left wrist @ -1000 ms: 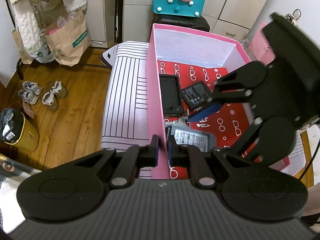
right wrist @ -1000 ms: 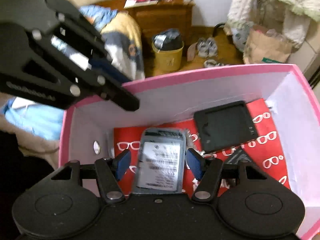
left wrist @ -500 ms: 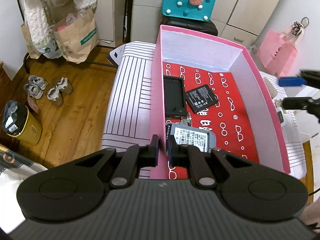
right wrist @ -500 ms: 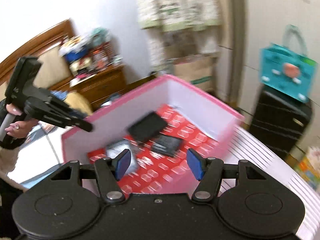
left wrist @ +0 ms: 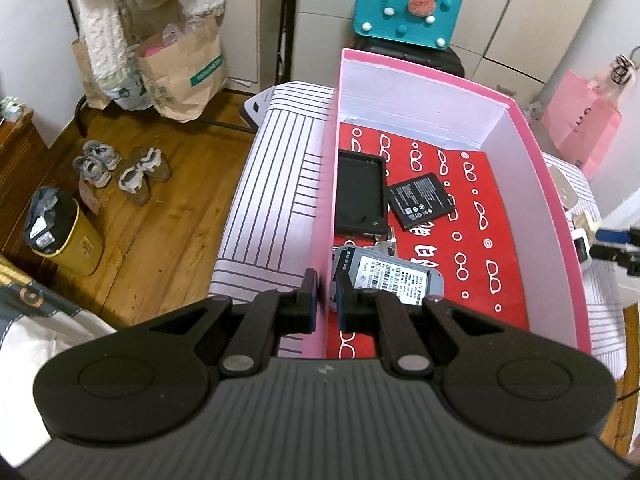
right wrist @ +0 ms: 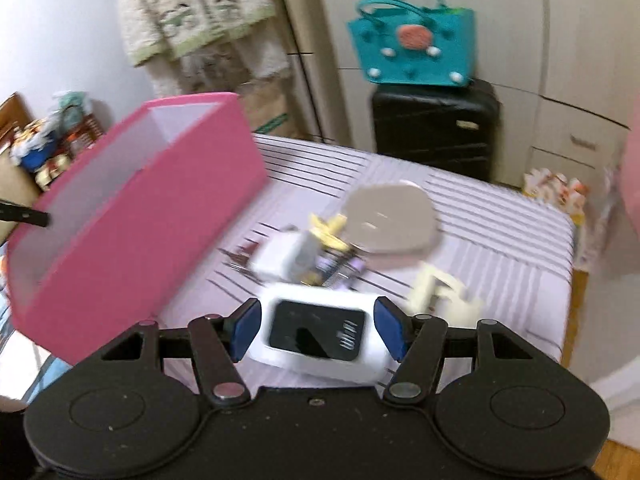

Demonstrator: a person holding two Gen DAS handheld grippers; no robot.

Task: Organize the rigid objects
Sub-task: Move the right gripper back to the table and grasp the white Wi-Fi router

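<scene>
A pink box [left wrist: 536, 184] with a red glasses-print floor holds a silver hard drive [left wrist: 396, 276], a black battery [left wrist: 420, 202], a black case [left wrist: 360, 198] and keys. My left gripper [left wrist: 326, 304] is shut on the box's near left wall, one pad on each side. My right gripper [right wrist: 318, 330] stands open outside the box, over the striped table. A white device with a dark screen [right wrist: 320, 344] lies between its blue pads, which do not press on it. In the left wrist view the right gripper [left wrist: 612, 244] shows at the far right edge.
Beyond the white device lie a white charger cube [right wrist: 284, 258], a grey rounded pad [right wrist: 390, 218], a cream piece [right wrist: 444, 296] and small yellow and purple bits. A black suitcase [right wrist: 434, 128] with a teal bag [right wrist: 412, 48] stands behind the table. The table's right edge [right wrist: 568, 264] is close.
My right gripper left the hard drive lying in the box, swung out over the right wall and now hangs above the loose things on the table. The left gripper kept its hold.
</scene>
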